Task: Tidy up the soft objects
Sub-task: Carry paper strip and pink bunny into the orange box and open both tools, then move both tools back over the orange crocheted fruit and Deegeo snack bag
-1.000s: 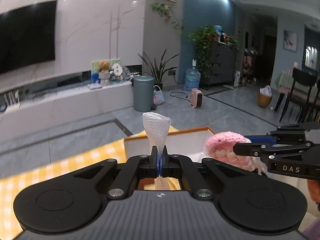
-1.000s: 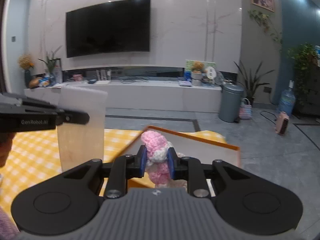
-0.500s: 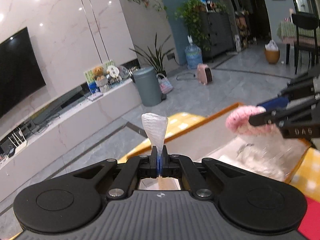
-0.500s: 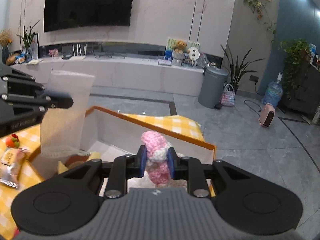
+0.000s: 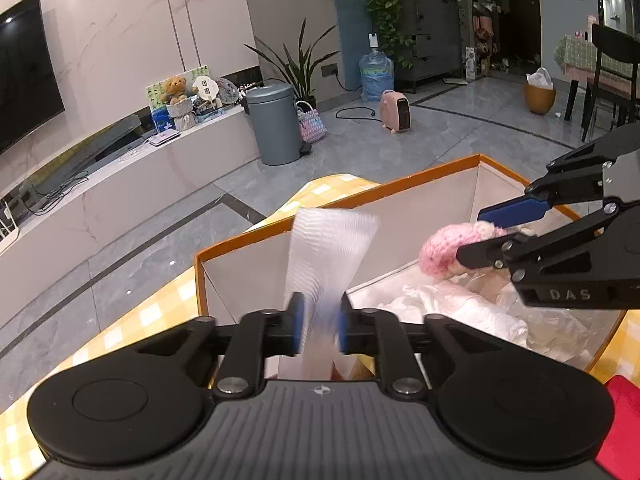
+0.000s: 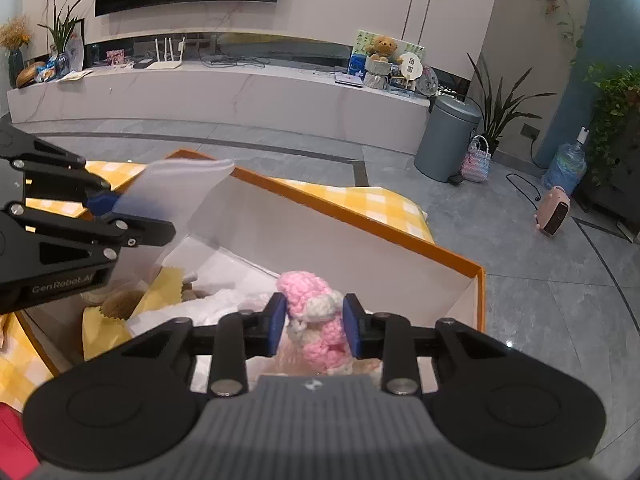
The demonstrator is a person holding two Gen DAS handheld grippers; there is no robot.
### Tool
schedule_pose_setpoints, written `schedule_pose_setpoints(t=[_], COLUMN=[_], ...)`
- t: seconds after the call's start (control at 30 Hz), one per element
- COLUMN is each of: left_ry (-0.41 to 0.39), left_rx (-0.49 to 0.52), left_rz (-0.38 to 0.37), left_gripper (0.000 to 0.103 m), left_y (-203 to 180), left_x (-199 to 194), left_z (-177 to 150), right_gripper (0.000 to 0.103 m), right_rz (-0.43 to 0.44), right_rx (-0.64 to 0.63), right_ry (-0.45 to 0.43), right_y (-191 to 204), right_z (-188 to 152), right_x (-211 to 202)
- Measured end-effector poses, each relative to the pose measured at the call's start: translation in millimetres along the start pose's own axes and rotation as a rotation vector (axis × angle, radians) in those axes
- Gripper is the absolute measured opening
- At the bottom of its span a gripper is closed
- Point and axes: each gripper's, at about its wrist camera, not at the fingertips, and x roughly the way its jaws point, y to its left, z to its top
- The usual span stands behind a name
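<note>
A white box with an orange rim (image 5: 340, 200) (image 6: 360, 216) stands on the table, and both grippers hang over it. My left gripper (image 5: 320, 312) (image 6: 140, 216) has its jaws opening. A white foam net sleeve (image 5: 328, 248) (image 6: 176, 188), blurred and spreading wide, still stands between the pads without being pinched. My right gripper (image 6: 314, 316) (image 5: 472, 232) is opening its jaws too. The pink and white crochet toy (image 6: 308, 292) (image 5: 444, 248) sits loosely between its blue pads, just above the box's contents.
Crumpled white wrapping (image 5: 460, 308) fills the box floor, and a brown item on yellow paper (image 6: 120, 304) lies at its left end. A yellow checked cloth (image 5: 132, 320) covers the table. A red object (image 5: 620, 412) lies beside the box. The table edge drops to the grey floor beyond.
Both grippers came down over the box. The left jaws, shut tight on the net sleeve before, have parted and the sleeve has spread. The right jaws have widened around the crochet toy.
</note>
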Motion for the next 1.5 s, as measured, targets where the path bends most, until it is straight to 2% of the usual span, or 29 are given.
schedule_pose_setpoints(t=[0.1,0.13,0.27,0.3,0.37,0.47,0.6,0.77,0.87,1.2,1.5], left_ry=[-0.025,-0.036,-0.039,-0.043,-0.05,-0.055,-0.029,-0.036,-0.047,-0.127,-0.096], left_rx=[0.004,0.007,-0.009,-0.015,-0.024,-0.04,-0.047,-0.075,-0.097,-0.175,-0.306], left_rz=[-0.033,-0.044,-0.082,-0.085,-0.085,-0.099,-0.074,-0.065,-0.056,0.035,0.076], left_gripper=[0.053,0.055,0.055,0.055,0.055,0.055,0.055,0.055,0.055,0.055,0.055], left_y=[0,1,1,2,3,7,6,7,9,3,18], left_x=[-9,-13,-24,-29,-36,-51,-72,-106,-127,-193,-214], left_z=[0,0,5,5,8,11,16,11,4,-56,-119], right_gripper=[0.033,0.033,0.035,0.042,0.049,0.05,0.05,0.051,0.068,0.072,0.073], right_rz=[0.01,0.01,0.009,0.007,-0.002,-0.006,-0.013,-0.013,-0.012,0.08,0.158], right_rx=[-0.012,-0.016,-0.014,-0.013,-0.013,-0.028,-0.028,0.009,0.035,0.129,0.188], right_ry=[-0.003,-0.004,-0.007,-0.009,-0.026,-0.038,-0.047,-0.057,-0.081,-0.161,-0.173], right_y=[1,2,3,5,6,9,13,20,31,95,163], right_z=[2,2,5,5,5,6,6,4,-1,-40,-78], right_x=[-3,-6,-17,-20,-30,-44,-65,-95,-116,-169,-171])
